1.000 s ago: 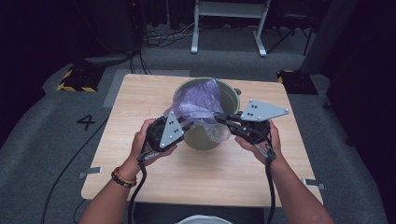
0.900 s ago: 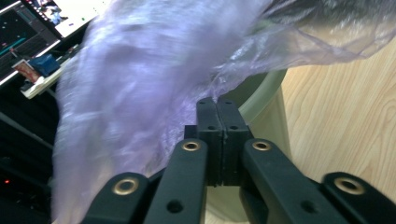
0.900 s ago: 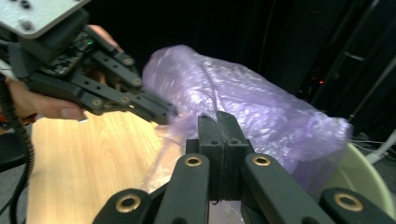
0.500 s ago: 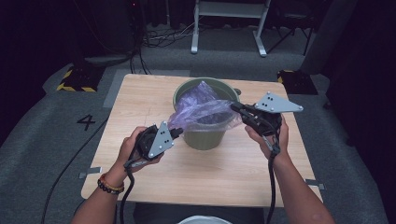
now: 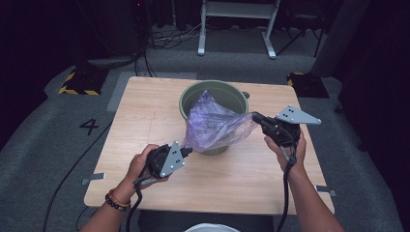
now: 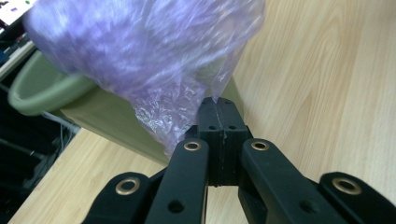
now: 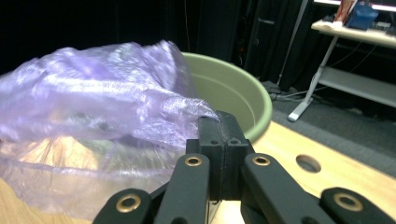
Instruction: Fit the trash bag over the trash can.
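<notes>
A thin purple plastic bag (image 5: 215,126) is stretched over the near side of a green bucket (image 5: 214,94) that stands on the wooden table (image 5: 145,121). My left gripper (image 5: 186,151) sits low in front of the bucket, shut on the bag's near left corner. In the left gripper view the jaws pinch the film of the bag (image 6: 154,60) at their tips (image 6: 217,103), with the bucket (image 6: 46,93) behind. My right gripper (image 5: 255,116) is to the right of the bucket, shut on the bag's other edge. In the right gripper view the bag (image 7: 93,126) drapes left from the closed tips (image 7: 217,122) before the bucket (image 7: 233,93).
The table has a round hole (image 7: 308,163) near its right side. Beyond its far edge stand a white metal frame (image 5: 237,24) and cables on grey floor. A yellow-black striped block (image 5: 77,84) lies at the left. A white round rim (image 5: 208,227) shows at the bottom edge.
Both grippers have moved apart and down, the left toward the near left, the right outward to the right. The bag has been drawn out wider over the bucket's front.
</notes>
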